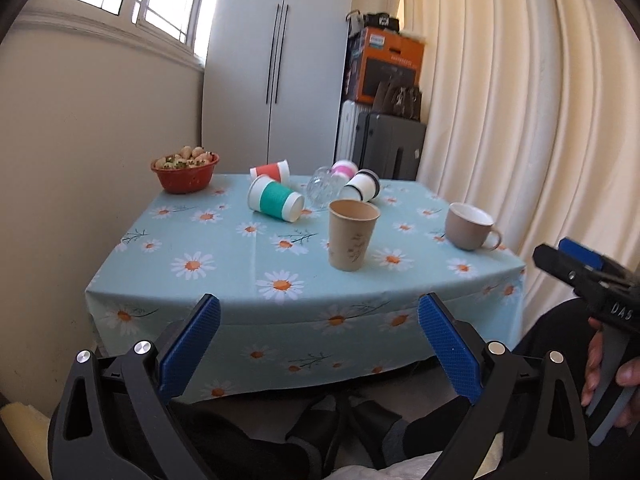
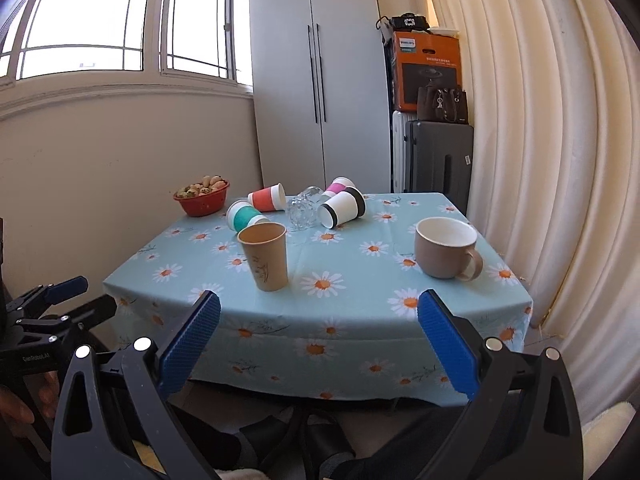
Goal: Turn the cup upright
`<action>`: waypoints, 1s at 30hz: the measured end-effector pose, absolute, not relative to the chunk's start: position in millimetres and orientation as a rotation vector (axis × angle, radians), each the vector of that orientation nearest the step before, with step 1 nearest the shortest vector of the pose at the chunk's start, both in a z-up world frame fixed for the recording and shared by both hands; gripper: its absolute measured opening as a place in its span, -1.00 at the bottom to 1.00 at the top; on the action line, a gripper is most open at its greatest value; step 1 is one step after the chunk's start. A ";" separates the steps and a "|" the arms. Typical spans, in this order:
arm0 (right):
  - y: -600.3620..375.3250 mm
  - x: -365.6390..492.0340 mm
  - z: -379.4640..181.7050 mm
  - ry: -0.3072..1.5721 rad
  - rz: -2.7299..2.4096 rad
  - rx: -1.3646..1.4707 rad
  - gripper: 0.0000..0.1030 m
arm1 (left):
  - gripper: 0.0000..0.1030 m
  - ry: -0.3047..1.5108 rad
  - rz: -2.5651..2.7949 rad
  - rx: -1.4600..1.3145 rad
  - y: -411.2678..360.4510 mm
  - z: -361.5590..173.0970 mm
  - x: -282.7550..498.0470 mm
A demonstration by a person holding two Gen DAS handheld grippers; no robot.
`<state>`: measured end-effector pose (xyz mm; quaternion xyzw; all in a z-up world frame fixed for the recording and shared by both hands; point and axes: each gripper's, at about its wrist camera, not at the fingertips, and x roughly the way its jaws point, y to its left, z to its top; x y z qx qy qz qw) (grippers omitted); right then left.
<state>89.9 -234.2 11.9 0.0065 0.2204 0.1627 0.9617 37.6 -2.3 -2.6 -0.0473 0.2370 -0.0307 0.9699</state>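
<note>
A brown paper cup (image 1: 353, 240) (image 2: 265, 257) stands upright near the table's front. A taupe mug (image 1: 469, 225) (image 2: 446, 247) stands upright at the right. Behind them several cups lie on their sides: a green-banded one (image 1: 276, 198) (image 2: 243, 216), a red one (image 1: 270, 171) (image 2: 267, 197), a clear glass (image 1: 322, 187) (image 2: 305, 207), a pink one (image 1: 344, 169) (image 2: 338, 186) and a black-banded one (image 1: 363, 185) (image 2: 342, 207). My left gripper (image 1: 318, 316) (image 2: 60, 289) is open and empty, short of the table's front edge. My right gripper (image 2: 319, 313) is open and empty there too; in the left wrist view (image 1: 576, 264) it shows at the right edge.
The table wears a light blue daisy tablecloth (image 1: 224, 248) (image 2: 360, 276). A red bowl of food (image 1: 185, 172) (image 2: 201, 197) sits at its back left. A grey cabinet (image 1: 276, 60), stacked boxes and suitcases (image 2: 432, 120) and a cream curtain (image 2: 560, 140) stand behind and right.
</note>
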 end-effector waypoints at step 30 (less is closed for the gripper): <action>-232.5 70.8 3.7 0.463 0.311 -0.019 0.90 | 0.87 0.441 -0.086 -0.022 -16.6 -2.3 17.8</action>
